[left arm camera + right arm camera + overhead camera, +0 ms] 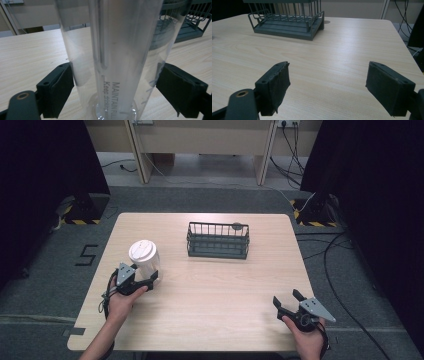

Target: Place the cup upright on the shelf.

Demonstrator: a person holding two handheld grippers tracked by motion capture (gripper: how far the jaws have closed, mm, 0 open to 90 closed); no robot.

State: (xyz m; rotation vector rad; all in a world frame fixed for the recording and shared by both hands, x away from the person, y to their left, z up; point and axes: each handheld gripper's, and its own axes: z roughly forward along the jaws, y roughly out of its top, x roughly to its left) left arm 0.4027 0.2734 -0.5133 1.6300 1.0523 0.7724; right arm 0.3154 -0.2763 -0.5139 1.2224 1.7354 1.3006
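The wooden table (210, 285) is lying mostly bare, with a dark wire basket (218, 240) sitting near its far edge, well apart from both hands. Toward the near left, a clear plastic bottle (145, 260) with a white lid is standing upright on the wood. The left gripper (145, 281) is closing around its lower body; both pads seem to be touching its sides, though the clear wall is blurring that contact. The bottle's top is running out of the left gripper view. The right gripper (288, 301) is resting near the right corner, jaws spread wide, holding nothing.
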